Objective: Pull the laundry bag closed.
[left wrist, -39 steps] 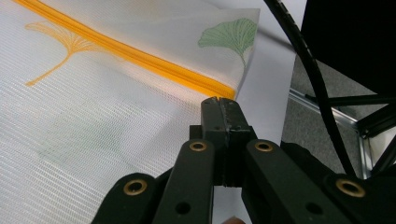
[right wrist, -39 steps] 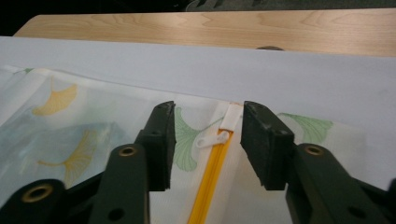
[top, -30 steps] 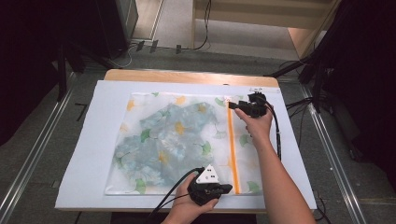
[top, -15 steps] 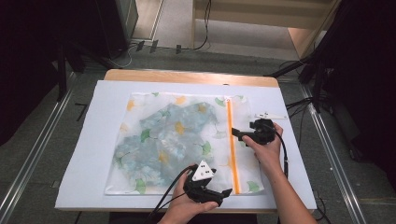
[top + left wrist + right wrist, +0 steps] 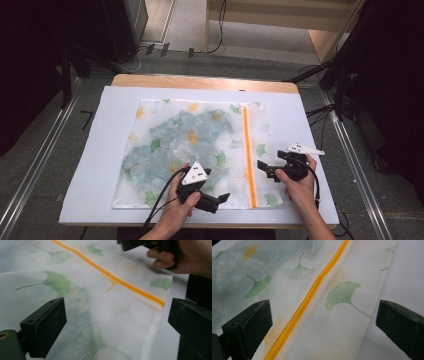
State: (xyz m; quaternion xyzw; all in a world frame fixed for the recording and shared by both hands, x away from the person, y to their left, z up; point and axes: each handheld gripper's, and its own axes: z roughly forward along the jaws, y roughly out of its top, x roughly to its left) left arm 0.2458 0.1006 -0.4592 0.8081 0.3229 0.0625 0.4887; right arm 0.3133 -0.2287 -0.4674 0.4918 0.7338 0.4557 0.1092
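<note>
The left hand-held gripper hovers over the near edge of the mesh laundry bag, its jaws having just been opening and now standing wide with nothing between them, while the right hand-held gripper sits just right of the bag's orange zipper, its jaws likewise just opened wide and empty. The bag, printed with green and yellow ginkgo leaves and holding a bluish garment, lies flat on a white sheet that covers the worktop.
</note>
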